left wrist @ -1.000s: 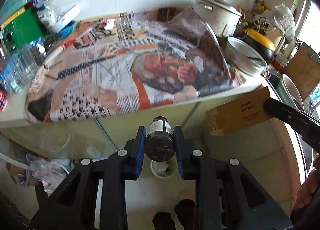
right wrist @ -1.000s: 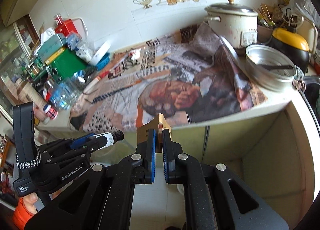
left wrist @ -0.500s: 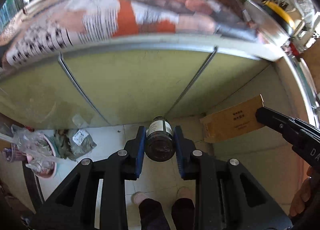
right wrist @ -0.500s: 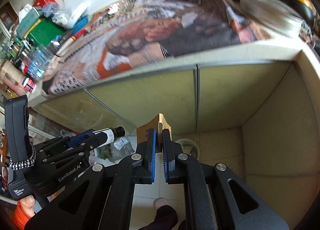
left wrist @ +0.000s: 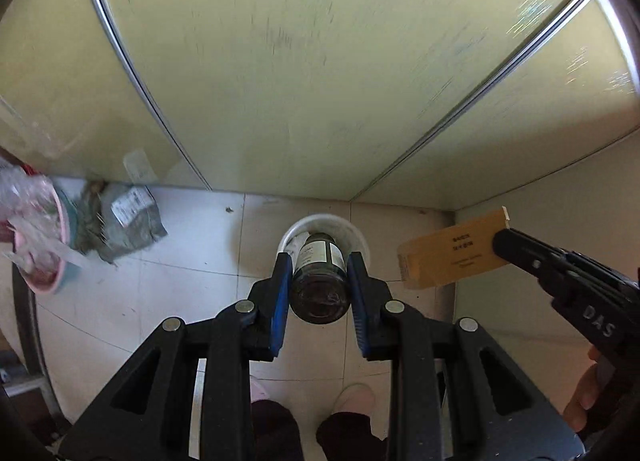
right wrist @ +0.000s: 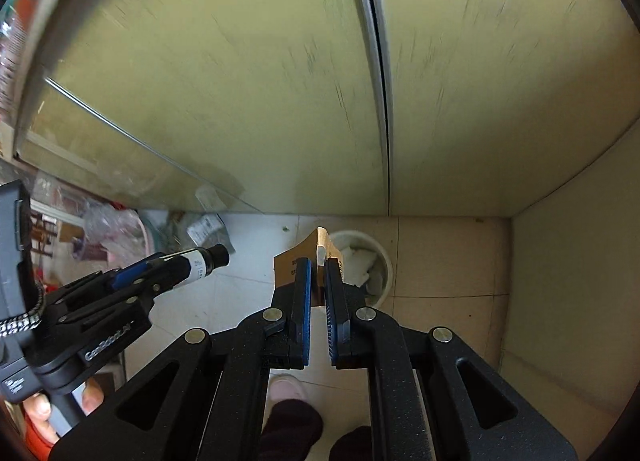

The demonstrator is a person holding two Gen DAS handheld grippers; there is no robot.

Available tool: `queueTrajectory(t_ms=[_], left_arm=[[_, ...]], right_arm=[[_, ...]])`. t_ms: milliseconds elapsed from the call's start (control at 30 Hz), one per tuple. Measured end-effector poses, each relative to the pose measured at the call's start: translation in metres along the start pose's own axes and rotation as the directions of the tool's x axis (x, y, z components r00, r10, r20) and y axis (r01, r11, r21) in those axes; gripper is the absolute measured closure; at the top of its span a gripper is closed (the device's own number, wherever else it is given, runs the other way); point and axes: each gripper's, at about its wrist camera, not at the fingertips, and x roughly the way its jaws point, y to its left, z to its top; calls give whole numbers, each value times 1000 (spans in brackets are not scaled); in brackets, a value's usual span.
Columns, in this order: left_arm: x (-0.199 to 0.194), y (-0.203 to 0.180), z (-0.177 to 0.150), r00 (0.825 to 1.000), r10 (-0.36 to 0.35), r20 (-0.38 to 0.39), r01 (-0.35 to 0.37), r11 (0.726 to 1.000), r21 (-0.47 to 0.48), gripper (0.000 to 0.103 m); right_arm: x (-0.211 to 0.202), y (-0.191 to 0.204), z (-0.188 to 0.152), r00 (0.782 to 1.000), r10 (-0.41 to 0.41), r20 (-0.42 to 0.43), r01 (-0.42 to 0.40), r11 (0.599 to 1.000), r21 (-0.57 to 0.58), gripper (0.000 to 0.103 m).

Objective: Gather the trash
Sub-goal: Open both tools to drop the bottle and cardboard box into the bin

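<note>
Each camera rides behind its own tongs, looking steeply down along them at the tiled floor point(left wrist: 192, 301), close to the green cabinet doors point(left wrist: 300, 81) ahead. Both views share the white bin point(left wrist: 360, 237) beyond the tips, and each catches the other tongs at its side: the right tongs point(left wrist: 504, 245) and the left tongs point(right wrist: 160, 269).

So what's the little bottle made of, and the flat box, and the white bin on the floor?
The bottle looks like dark, shiny glass with a paper label, though dark plastic is possible. The flat box looks like matte tan cardboard, with printed text and sharp folded edges. The white bin looks like smooth plastic.
</note>
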Motion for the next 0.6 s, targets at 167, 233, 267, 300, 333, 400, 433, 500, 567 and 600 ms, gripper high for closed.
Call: queueTrajectory(t_ms=[167, 233, 267, 300, 333, 400, 433, 500, 567, 600], left_arm=[[49, 10, -15, 1000, 6, -17, -6, 1000, -9, 76], [66, 16, -19, 1000, 3, -25, -4, 1000, -14, 76], [73, 16, -20, 1000, 1, -29, -1, 1000, -18, 76], [80, 17, -21, 999, -2, -36, 2, 1000, -22, 76], [87, 18, -23, 999, -8, -45, 7, 1000, -26, 76], [99, 17, -26, 998, -15, -60, 14, 1000, -27, 76], [103, 16, -27, 998, -19, -67, 17, 1000, -22, 76], [112, 12, -29, 996, -27, -82, 26, 1000, -13, 76], [121, 8, -30, 994, -39, -98, 39, 999, -6, 76], [123, 4, -30, 993, -46, -106, 46, 999, -1, 76]], right_arm=[[59, -5, -3, 998, 47, -43, -48, 999, -19, 94], [79, -6, -5, 996, 61, -70, -63, 998, -28, 92], [85, -6, -5, 995, 65, -79, -67, 997, -25, 92], [92, -8, -6, 994, 65, -89, -67, 998, -17, 91], [97, -10, -8, 993, 68, -99, -69, 998, -7, 86], [101, -16, -11, 992, 66, -110, -67, 998, -6, 81], [102, -17, -14, 992, 51, -113, -53, 999, -10, 78], [98, -19, -16, 994, 21, -109, -22, 1000, -15, 76], [96, -24, -17, 994, 6, -110, -8, 1000, -15, 75], [95, -27, -16, 994, 2, -110, -3, 1000, -12, 75]])
